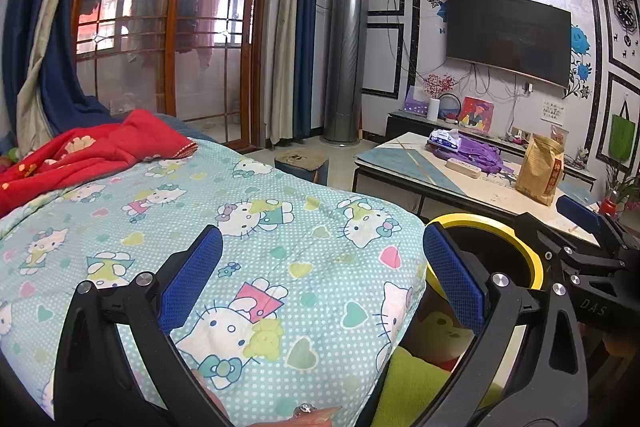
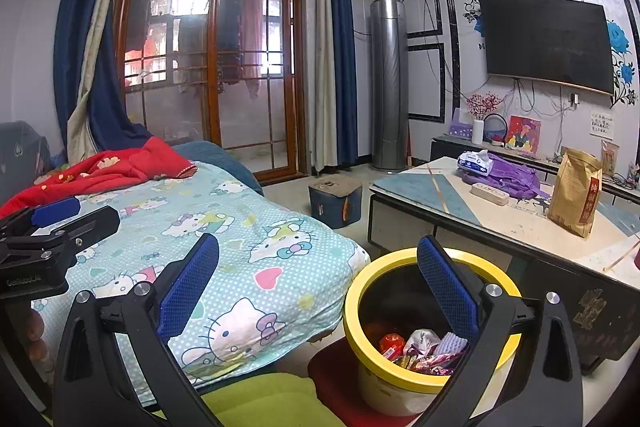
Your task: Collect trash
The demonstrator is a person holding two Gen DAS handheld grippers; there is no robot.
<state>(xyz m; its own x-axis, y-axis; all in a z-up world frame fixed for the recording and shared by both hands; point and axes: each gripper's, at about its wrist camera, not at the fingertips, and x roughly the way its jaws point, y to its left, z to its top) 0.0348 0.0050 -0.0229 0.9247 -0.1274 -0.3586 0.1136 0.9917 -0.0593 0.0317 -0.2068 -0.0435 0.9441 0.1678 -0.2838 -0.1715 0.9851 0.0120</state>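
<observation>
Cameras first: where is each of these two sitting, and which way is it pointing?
Left wrist: on the left hand-held gripper, open over the quilt, facing the TV; the right hand-held gripper and a fingertip show.
Right wrist: on the right hand-held gripper, open above the yellow-rimmed bin holding wrappers; the left hand-held gripper shows.
Shared: quilt, bin, table, TV, glass door.

Both grippers [image 1: 322, 279] [image 2: 318, 281] are black-framed with blue textured pads; silver screws; a ringed finger [image 1: 306, 409] below.
</observation>
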